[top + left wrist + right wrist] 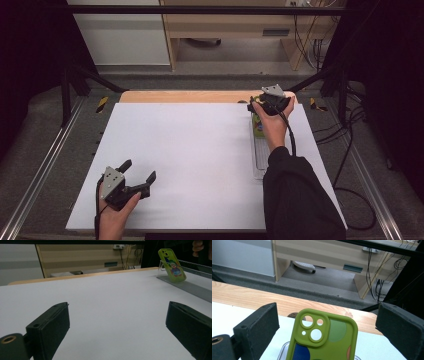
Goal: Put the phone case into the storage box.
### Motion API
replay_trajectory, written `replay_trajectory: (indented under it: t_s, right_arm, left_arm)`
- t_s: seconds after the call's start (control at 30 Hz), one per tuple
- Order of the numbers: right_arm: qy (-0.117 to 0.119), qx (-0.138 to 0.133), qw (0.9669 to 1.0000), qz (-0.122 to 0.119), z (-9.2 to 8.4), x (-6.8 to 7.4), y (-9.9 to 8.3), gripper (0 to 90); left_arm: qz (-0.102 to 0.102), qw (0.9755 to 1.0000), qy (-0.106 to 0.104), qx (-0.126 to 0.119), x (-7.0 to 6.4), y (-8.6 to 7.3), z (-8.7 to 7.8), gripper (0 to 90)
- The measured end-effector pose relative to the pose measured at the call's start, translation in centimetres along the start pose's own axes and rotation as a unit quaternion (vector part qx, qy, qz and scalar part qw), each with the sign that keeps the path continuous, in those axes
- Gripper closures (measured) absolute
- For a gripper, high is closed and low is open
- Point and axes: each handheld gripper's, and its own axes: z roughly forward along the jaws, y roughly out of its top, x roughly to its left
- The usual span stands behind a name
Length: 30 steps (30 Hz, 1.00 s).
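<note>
The green phone case [322, 340] stands between the right claw's [327, 325] open jaws, untouched.

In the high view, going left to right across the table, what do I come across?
Left tool, open over the white board → bare stretch of the board → clear stand with the green phone case → right tool above the case.

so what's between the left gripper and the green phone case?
Bare white table, seen in the left gripper view: nothing lies between the left gripper and the green phone case on its clear stand.
</note>
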Motion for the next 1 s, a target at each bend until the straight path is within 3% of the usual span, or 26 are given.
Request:
replay_trajectory:
  t_s: [0.4,0.57,0.77,0.87,1.0]
  right_arm:
    - [0.018,-0.002,0.9996,0.019,-0.7,0.0,0.5,4.7]
    - [0.030,0.016,0.9987,0.038,-0.8,0.0,0.7,3.8]
    - [0.039,0.026,0.9978,0.047,-1.0,0.0,0.7,3.9]
    - [0.026,0.041,0.9975,0.051,-1.0,-0.1,0.8,5.5]
    - [0.026,0.039,0.9974,0.055,-1.1,-0.1,0.9,5.0]
  left_arm:
    - [0.001,1.0000,0.000,0.000,0.0,0.0,0.0,4.5]
    - [0.014,0.9999,0.000,0.001,-0.3,0.1,0.0,4.4]
    - [0.014,0.9999,-0.001,0.001,-0.4,0.1,0.1,4.3]
    - [0.013,0.9999,-0.001,0.003,-0.4,0.1,0.1,4.1]
    - [0.012,0.9999,-0.002,0.003,-0.4,0.1,0.1,4.0]
